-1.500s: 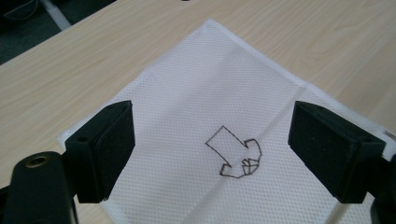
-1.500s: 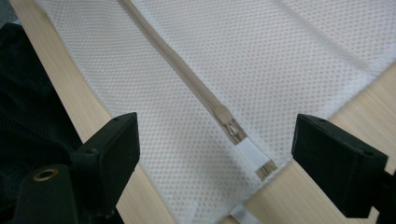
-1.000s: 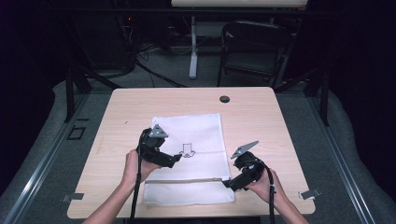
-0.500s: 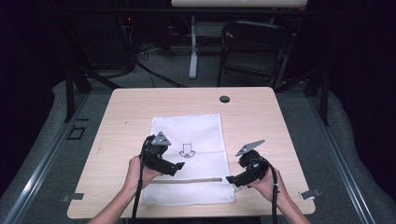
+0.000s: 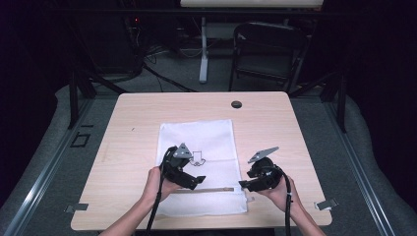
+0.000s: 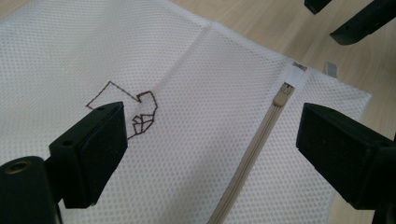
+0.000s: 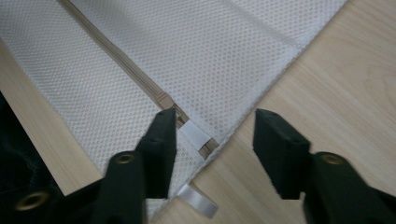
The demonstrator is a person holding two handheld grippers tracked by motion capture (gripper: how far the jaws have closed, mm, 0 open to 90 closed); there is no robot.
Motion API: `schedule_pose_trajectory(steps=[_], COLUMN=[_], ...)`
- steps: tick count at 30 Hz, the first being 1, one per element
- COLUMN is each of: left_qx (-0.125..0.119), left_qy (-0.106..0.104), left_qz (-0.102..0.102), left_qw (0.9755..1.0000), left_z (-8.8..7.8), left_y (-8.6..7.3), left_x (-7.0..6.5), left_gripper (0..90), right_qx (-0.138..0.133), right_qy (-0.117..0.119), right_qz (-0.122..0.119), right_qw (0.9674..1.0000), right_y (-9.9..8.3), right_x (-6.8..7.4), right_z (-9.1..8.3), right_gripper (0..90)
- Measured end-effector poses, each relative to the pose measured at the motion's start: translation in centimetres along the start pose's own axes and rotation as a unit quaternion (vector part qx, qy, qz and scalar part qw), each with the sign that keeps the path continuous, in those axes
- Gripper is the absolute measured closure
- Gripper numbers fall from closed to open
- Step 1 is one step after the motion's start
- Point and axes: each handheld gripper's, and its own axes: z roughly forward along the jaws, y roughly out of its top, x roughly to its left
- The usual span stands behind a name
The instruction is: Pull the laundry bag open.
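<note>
Right gripper view puts your right gripper (image 7: 212, 135) at the zipper's end on the white mesh laundry bag (image 7: 196, 46). Its jaws have just been closing and stand part-way in, pressing on nothing yet: one jaw sits on the mesh beside the small white fabric tab (image 7: 195, 135), the other over bare pale wooden table (image 7: 336, 79). Before you close further, shift so both pads straddle the bag's corner edge, or you will likely pinch air and nudge the cloth.

Your left gripper (image 6: 210, 149) hangs open wide over the bag, nothing between its jaws. The beige zipper (image 6: 252, 154) runs up between those jaws to its beige pull (image 6: 282, 95), which lies ahead of the tips, near the bag's edge. Lower and go forward to the pull, taking it squarely. From the high view, the bag (image 5: 196, 137) lies flat, mid-table, with both grippers at its near end.
</note>
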Motion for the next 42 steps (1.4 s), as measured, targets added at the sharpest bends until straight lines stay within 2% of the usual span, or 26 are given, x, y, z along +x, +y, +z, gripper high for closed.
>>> schedule_pose_trajectory(steps=[7, 10, 14, 18, 19, 20, 23, 27, 28, 31, 33, 34, 36, 40, 42], left_qx=[0.015, 0.022, 0.023, 0.027, 0.023, 0.027, 0.035, 0.040, 0.045, 0.047, 0.057, 0.059, 0.061, 0.061, 0.063], left_qy=[-0.025, -0.035, -0.046, -0.057, -0.060, -0.066, -0.075, -0.081, -0.084, -0.087, -0.085, -0.089, -0.086, -0.094, -0.091], left_qz=[0.019, 0.030, 0.034, 0.043, 0.046, 0.050, 0.067, 0.078, 0.082, 0.086, 0.087, 0.087, 0.090, 0.093, 0.091], left_qw=[0.9994, 0.9987, 0.9981, 0.9971, 0.9969, 0.9962, 0.9943, 0.9929, 0.9921, 0.9914, 0.9910, 0.9905, 0.9903, 0.9893, 0.9896], left_z=[2.3, 3.3, 4.3, 5.2, 5.5, 5.6, 6.2, 7.1, 7.2, 7.8, 8.2, 8.4, 8.7, 9.3, 9.5], left_y=[0.2, 0.1, 0.1, 0.2, 0.2, 0.3, 0.4, 0.4, 0.5, 0.5, 0.5, 0.5, 0.5, 0.5, 0.5], left_x=[-1.1, -1.6, -2.1, -2.5, -2.8, -2.9, -3.4, -3.9, -4.0, -4.2, -4.4, -4.4, -4.7, -4.9, -5.0], left_gripper=[15.6, 15.4, 15.8, 21.4, 24.1, 26.1, 32.5, 40.4, 43.8, 51.1, 54.8, 57.9, 60.6, 66.1, 68.6], right_qx=[0.016, 0.021, 0.024, 0.026, 0.029, 0.027, 0.033, 0.038, 0.038, 0.047, 0.046, 0.056, 0.055, 0.063, 0.064], right_qy=[0.005, 0.007, 0.005, 0.010, 0.003, 0.009, 0.008, 0.003, 0.008, 0.007, 0.006, 0.009, 0.010, 0.011, 0.008], right_qz=[-0.011, -0.015, -0.020, -0.019, -0.023, -0.020, -0.029, -0.029, -0.029, -0.026, -0.025, -0.028, -0.024, -0.018, -0.023], right_qw=[0.9998, 0.9996, 0.9995, 0.9994, 0.9993, 0.9994, 0.9990, 0.9988, 0.9988, 0.9985, 0.9986, 0.9980, 0.9982, 0.9978, 0.9976], right_y=[-0.1, -0.2, -0.3, -0.4, -0.4, -0.4, -0.4, -0.3, -0.2, -0.2, -0.2, -0.2, -0.2, -0.4, -0.4], right_x=[0.4, 0.5, 0.6, 0.7, 0.7, 0.8, 0.8, 0.9, 0.9, 1.0, 1.0, 0.9, 0.9, 0.8, 0.9], right_z=[1.0, 1.3, 1.8, 2.3, 2.4, 2.7, 3.0, 3.4, 3.5, 3.7, 4.0, 4.1, 4.4, 4.7, 4.8], right_gripper=[78.2, 84.3, 90.0, 90.0, 90.0, 90.0, 90.0, 90.0, 90.0, 90.0, 90.0, 90.0, 90.0, 90.0, 90.0])
